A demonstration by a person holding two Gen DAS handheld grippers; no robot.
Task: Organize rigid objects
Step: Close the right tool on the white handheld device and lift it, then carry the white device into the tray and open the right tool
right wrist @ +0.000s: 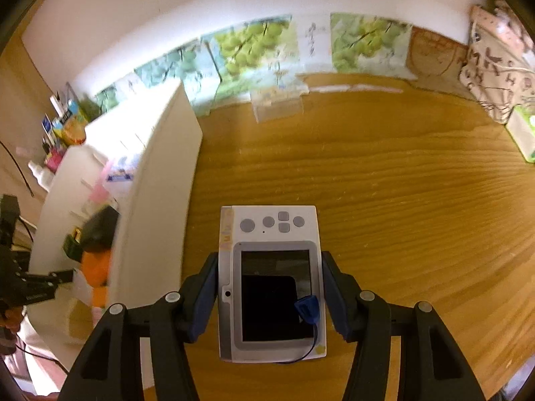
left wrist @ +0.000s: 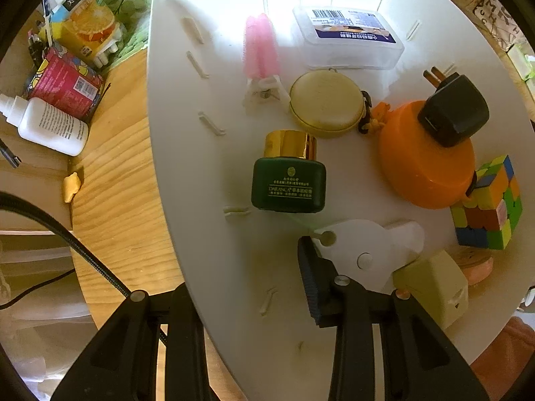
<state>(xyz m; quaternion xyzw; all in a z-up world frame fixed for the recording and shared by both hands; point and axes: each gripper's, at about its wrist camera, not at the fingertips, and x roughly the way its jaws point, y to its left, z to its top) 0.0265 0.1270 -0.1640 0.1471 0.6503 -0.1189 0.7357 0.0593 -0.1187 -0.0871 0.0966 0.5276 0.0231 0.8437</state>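
Note:
In the left wrist view a white tray [left wrist: 200,173] holds a dark green jar with a gold lid [left wrist: 289,175], a yellow round case [left wrist: 326,103], an orange round box [left wrist: 424,163] with a black plug [left wrist: 453,110] on it, a colour cube [left wrist: 488,207], a pink roller [left wrist: 260,46] and a clear box [left wrist: 347,36]. My left gripper [left wrist: 240,287] is open over the tray's near edge; its right finger [left wrist: 312,280] lies beside a flat white piece [left wrist: 364,254]. My right gripper [right wrist: 271,294] is shut on a white handheld device [right wrist: 271,280] above the wooden table [right wrist: 401,200].
A pale green plug block [left wrist: 434,287] and a pink disc [left wrist: 474,264] sit at the tray's near right. Left of the tray stand a white bottle [left wrist: 50,127], a red packet [left wrist: 63,83] and an orange juice carton [left wrist: 87,26]. Grape-print boxes [right wrist: 260,50] line the wall.

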